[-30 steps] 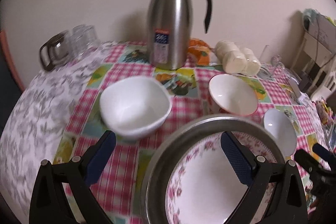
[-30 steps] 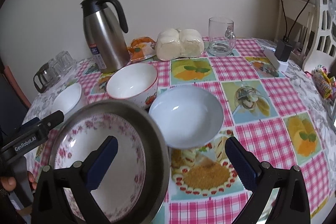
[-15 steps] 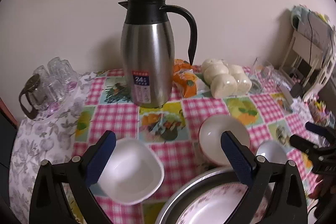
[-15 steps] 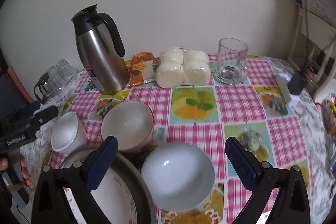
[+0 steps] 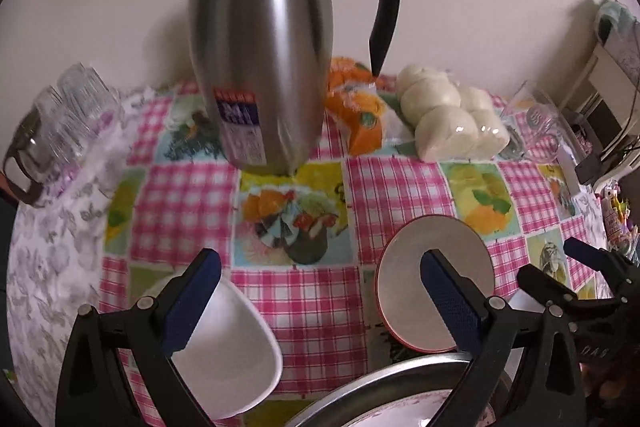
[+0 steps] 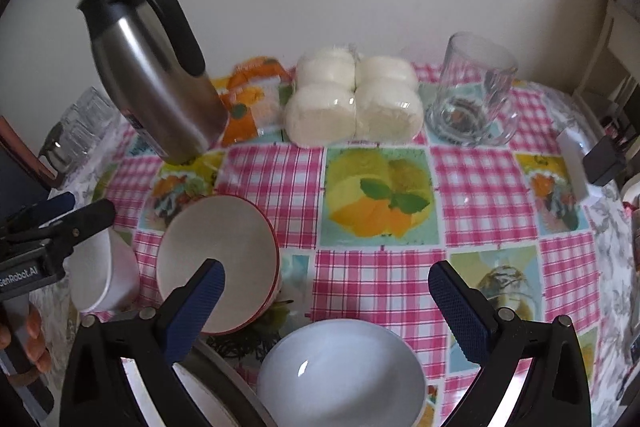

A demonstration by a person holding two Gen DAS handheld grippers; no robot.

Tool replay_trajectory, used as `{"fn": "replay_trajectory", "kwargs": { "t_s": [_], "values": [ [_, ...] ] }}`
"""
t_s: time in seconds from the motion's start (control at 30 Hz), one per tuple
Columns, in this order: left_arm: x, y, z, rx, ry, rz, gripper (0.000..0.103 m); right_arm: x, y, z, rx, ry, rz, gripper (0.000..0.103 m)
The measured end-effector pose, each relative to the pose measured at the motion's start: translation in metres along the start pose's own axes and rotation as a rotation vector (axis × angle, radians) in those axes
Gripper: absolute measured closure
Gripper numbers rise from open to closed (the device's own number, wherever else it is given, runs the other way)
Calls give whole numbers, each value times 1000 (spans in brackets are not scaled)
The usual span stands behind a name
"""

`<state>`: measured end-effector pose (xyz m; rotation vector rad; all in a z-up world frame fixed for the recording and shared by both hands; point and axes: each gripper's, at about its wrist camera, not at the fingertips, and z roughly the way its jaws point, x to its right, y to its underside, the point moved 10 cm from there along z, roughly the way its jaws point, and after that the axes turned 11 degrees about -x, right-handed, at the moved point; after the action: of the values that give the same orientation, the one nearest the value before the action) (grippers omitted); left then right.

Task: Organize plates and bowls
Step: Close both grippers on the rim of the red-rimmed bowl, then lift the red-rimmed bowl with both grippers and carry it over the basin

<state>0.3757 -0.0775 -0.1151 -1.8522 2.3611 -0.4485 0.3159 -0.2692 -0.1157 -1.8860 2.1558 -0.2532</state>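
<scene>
My left gripper [image 5: 320, 291] is open with nothing between its fingers, above the checked tablecloth. A square white bowl [image 5: 228, 347] sits under its left finger, a red-rimmed bowl [image 5: 404, 287] beside its right finger, and the steel rim of a floral plate [image 5: 384, 391] shows at the bottom edge. My right gripper [image 6: 328, 303] is open and empty too. A pale blue bowl [image 6: 340, 375] lies just below its gap, the red-rimmed bowl [image 6: 216, 247] by its left finger, the square white bowl [image 6: 104, 279] farther left, and the floral plate [image 6: 216, 395] at bottom left.
A steel thermos jug [image 5: 260, 47] stands at the back. Behind it lie an orange packet [image 5: 356, 107], wrapped white buns [image 6: 352, 103] and a glass mug [image 6: 472, 87]. Small glasses [image 5: 68, 119] stand at far left. A charger [image 6: 600, 159] lies at the right edge.
Both grippers have moved forward and lower toward the back of the table; the jug, buns and mug loom larger, and the bowls and plate have slid toward the bottom of both views.
</scene>
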Motion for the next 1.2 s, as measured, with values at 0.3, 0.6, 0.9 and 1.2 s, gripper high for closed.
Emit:
{"fn": "replay_trajectory", "kwargs": {
  "t_s": [0.3,0.6,0.9,1.2],
  "values": [
    [19,11,43,-110,29,17,22,-17,3,40,-89,14,-48,26],
    [29,22,74,-200,66,19,45,-31,8,64,-152,12,-95,63],
    [37,37,99,-278,103,12,78,-40,10,82,-192,23,-127,77],
    [51,41,99,-252,152,27,93,-49,8,90,-187,29,-136,86]
  ]
}}
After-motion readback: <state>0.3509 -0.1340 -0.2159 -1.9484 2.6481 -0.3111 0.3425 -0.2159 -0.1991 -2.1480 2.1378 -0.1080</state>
